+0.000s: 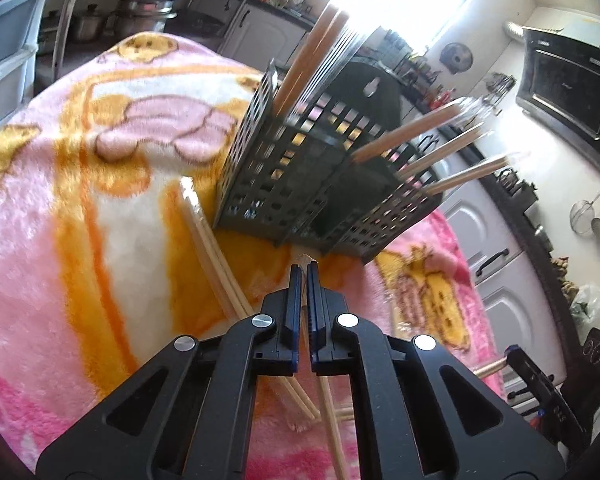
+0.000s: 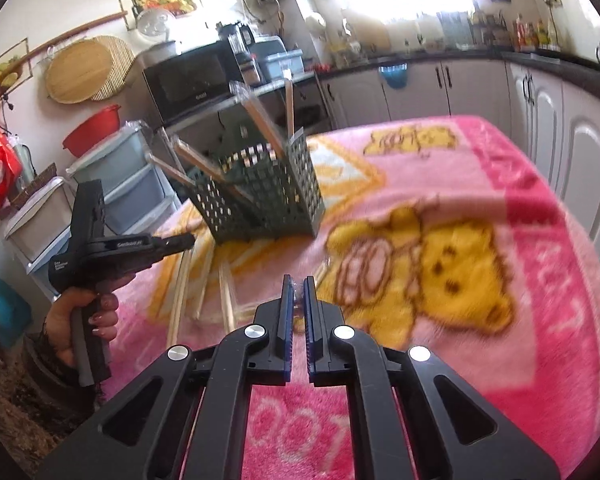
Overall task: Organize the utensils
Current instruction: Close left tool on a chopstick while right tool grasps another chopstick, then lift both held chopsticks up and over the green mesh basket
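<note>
the left gripper (image 1: 304,270) is seen with its jaws clenched on a wooden chopstick (image 1: 307,258), whose tip pokes out just past the jaws and whose shaft runs back beneath them. the right gripper (image 2: 298,282) is likewise clenched, with a thin clear wrapper end (image 2: 299,300) pinched between its jaws; what lies inside the wrapper cannot be told. a dark perforated utensil holder (image 1: 300,184) is stood on the pink blanket (image 1: 100,184) that covers the worktop, on the far side of both grippers. wrapped chopsticks (image 1: 404,136) are leaned in its compartments, slanting out over the rim. more loose chopsticks (image 1: 208,240) are laid on the blanket, near the left gripper and just left of the holder. in the right wrist view the left gripper's handle is held by a hand (image 2: 86,312) at the left edge.
</note>
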### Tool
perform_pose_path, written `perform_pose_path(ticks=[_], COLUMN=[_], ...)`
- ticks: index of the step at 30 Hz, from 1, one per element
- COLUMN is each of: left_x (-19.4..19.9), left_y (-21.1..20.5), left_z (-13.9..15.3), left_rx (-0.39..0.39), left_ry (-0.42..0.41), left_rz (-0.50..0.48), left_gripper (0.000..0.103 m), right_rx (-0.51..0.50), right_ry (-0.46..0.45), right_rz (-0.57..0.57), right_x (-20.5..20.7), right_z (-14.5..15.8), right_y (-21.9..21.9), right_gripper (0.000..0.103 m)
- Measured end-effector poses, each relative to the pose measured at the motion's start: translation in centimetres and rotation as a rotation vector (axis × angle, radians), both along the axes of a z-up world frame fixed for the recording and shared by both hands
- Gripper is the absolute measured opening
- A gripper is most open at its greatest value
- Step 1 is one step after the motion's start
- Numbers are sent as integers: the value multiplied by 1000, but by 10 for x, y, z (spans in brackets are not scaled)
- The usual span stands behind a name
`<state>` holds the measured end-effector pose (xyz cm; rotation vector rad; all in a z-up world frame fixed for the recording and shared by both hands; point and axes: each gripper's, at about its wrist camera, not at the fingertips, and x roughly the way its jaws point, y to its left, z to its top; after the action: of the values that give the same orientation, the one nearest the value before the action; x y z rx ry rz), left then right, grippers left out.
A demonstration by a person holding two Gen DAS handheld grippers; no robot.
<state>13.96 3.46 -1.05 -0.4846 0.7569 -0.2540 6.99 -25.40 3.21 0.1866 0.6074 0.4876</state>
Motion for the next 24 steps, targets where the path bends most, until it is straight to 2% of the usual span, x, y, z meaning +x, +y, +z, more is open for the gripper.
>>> perform_pose_path(ticks=[11,24], left_x=[-9,-14], left_y=[-9,-18], left_z=[34,66], left_rx=[-16,-30], left_ry=[-91,-181], left_rz=[-24,-58], left_gripper=[1,0], right_rx=[10,7], right_ry=[-105,-193], right_rz=[-32,15], right_x=[-2,-3], right_z=[32,57], right_y=[-14,-1], right_gripper=[4,3])
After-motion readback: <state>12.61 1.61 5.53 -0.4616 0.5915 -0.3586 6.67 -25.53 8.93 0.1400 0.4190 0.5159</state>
